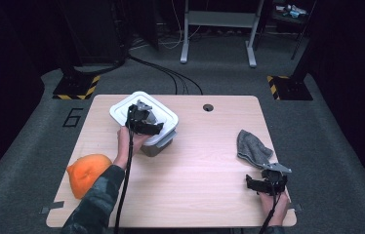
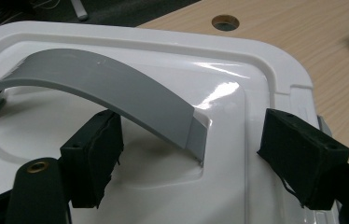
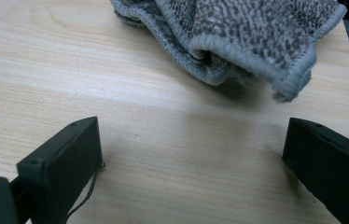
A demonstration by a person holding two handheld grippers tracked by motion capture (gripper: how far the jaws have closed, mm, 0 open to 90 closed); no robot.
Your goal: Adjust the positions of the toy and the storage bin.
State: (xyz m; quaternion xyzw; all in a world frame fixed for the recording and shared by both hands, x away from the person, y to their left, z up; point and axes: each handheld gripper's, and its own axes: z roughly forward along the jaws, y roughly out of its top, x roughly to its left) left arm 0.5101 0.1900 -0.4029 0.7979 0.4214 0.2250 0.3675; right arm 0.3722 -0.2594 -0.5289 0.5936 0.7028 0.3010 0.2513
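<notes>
Over the far left part of the bench, the high view shows the left tongs poised just above a white lidded box, with the person's left hand behind them at the box's near edge. An orange cloth lies at the near left of the bench, well apart from the box. At the near right corner the right tongs sit low over the wood, and a grey towel lies crumpled just beyond them on the far side, close to the right edge. A round cable hole marks the far edge of the bench.

From the left gripper view, the left tongs stand wide, one jaw to each side of the near end of the box's grey arched handle. The handle rises over the white lid and comes down into a shallow recess between the jaws; neither jaw touches it. The jaws hover close over the lid, holding nothing.

From the right gripper view, the right tongs are also spread wide and empty, with bare wood between the jaws. The grey towel lies bunched just ahead of them, its stitched hem folded over toward the tongs, near but apart from both jaws.
</notes>
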